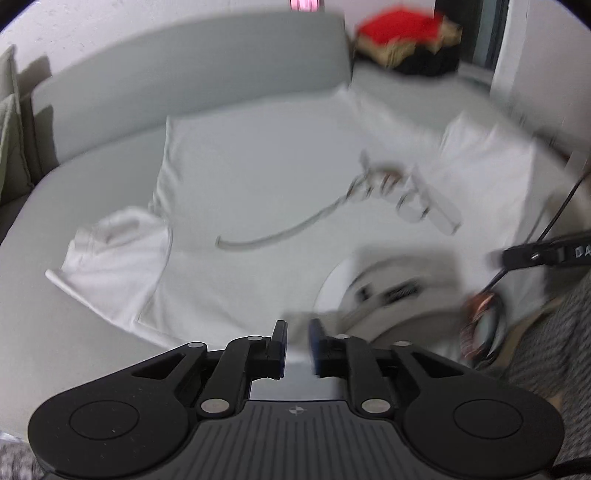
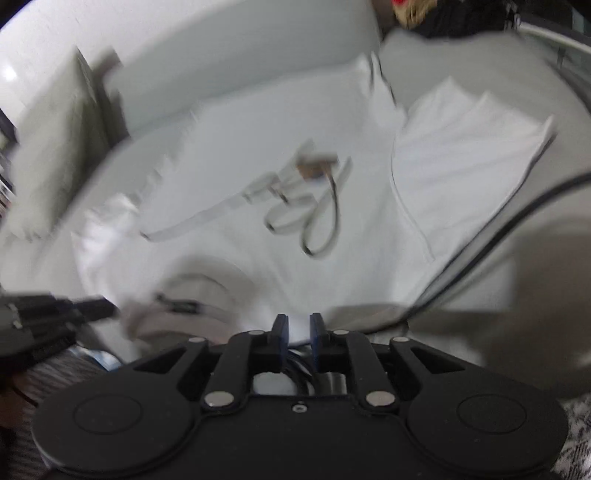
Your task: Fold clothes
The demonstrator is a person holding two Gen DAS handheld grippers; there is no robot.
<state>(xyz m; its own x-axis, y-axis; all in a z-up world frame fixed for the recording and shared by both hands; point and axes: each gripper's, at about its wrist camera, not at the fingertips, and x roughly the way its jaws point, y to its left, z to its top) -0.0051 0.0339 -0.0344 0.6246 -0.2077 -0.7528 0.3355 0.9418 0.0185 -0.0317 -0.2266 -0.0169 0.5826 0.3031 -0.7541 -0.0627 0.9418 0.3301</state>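
Left gripper (image 1: pixel 297 345) and right gripper (image 2: pixel 296 338): jaws slightly parted, gripping nothing (frames blurred). White T-shirt (image 1: pixel 258 177) lies spread flat at frame centre on the grey sofa (image 1: pixel 184 59), sleeves out; no fold made.

Pale grey sofa (image 1: pixel 192 62) with a cushioned backrest far ahead of the fingers, white wall (image 1: pixel 110 22) behind it, red and black pile (image 1: pixel 406 40) ahead-right.

Soft, even indoor light, no glare. Heavy motion blur beyond the claws, worst on the white T-shirt (image 1: pixel 258 177); black fisheye corners, edges bowed; claw bodies sharp.
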